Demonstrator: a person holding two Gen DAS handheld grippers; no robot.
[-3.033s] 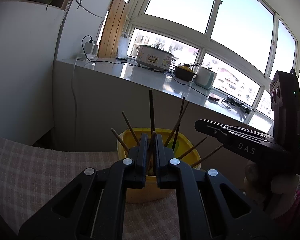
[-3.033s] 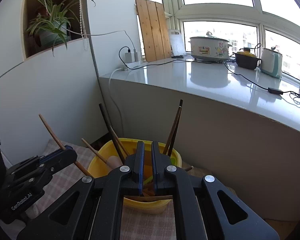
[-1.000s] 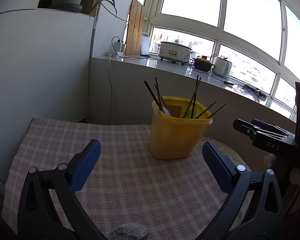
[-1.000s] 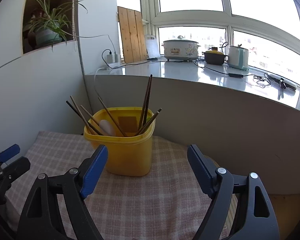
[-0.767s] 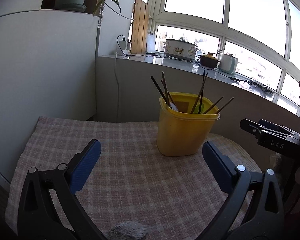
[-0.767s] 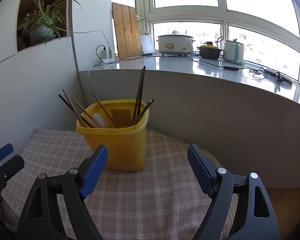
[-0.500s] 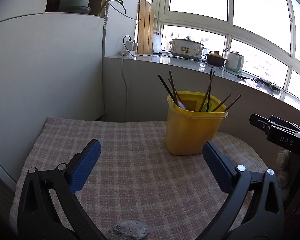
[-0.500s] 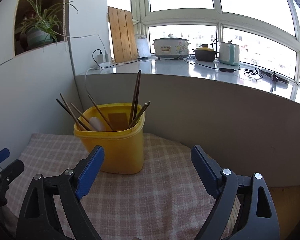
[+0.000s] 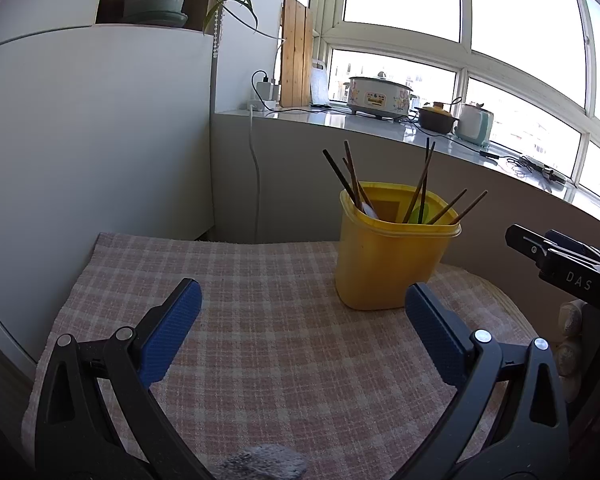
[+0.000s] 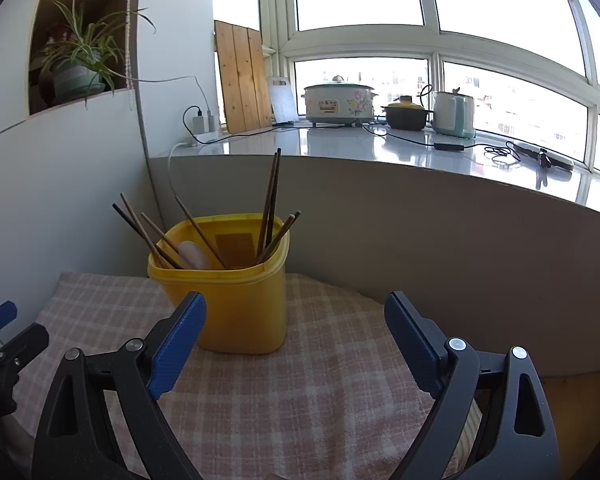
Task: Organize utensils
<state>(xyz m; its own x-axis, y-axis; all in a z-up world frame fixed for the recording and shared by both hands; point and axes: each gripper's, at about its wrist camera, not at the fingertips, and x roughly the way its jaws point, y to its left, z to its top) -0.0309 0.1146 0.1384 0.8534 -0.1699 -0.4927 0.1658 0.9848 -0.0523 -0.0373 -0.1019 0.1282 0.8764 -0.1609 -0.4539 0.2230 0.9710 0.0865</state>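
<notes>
- On the pink checked cloth covering the bench, the left gripper gapes wide, holding nothing.
- Centrally, the yellow plastic tub holds dark wooden chopsticks; no utensils lie loose, so sorting looks finished.
- Rightward, the right gripper is equally wide, holding nothing.

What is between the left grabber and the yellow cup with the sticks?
Only bare checked cloth lies between the open left gripper and the yellow container of chopsticks; the left wrist view shows it.
</notes>
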